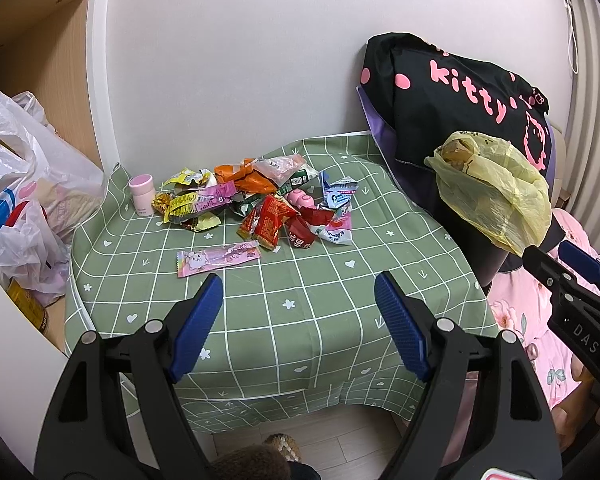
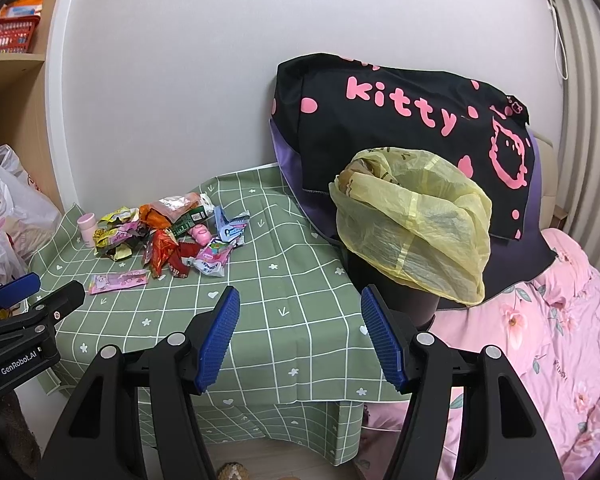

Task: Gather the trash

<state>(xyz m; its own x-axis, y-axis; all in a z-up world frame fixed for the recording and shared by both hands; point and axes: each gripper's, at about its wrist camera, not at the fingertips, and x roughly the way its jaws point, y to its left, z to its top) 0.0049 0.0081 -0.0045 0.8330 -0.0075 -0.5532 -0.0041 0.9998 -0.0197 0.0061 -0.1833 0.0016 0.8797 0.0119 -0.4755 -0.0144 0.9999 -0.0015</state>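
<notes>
Far left: wooden shelving [image 1: 40, 40], white plastic bags [image 1: 24, 184] piled below it, hard against the table's left edge. White wall [image 1: 228, 60] behind everything.

Surface: small table under a green grid tablecloth [image 1: 300, 320]. Near side bare.

Trash: pile of crumpled snack wrappers [image 1: 260, 204] toward the back of the cloth, left of centre. One flat pink wrapper [image 1: 218, 258] lies apart, just in front of the pile. Small pink jar [image 1: 142, 192] upright at the pile's left end; small pink round item [image 1: 300, 199] inside the pile.

Right of table: black "kitty" bag [image 2: 400, 120] leaning on the wall, overhanging the table's right rear corner. Yellow bin liner [image 2: 416, 224] over a dark bin, mouth facing the table, just beside its right edge. Pink floral bedding [image 2: 540, 320] further right.

Left gripper [image 1: 298, 296]: jaws wide apart, holding nothing, above the near part of the cloth, short of the flat pink wrapper.
Right gripper [image 2: 298, 308]: jaws wide apart, holding nothing, over the table's right edge, near the liner.
</notes>
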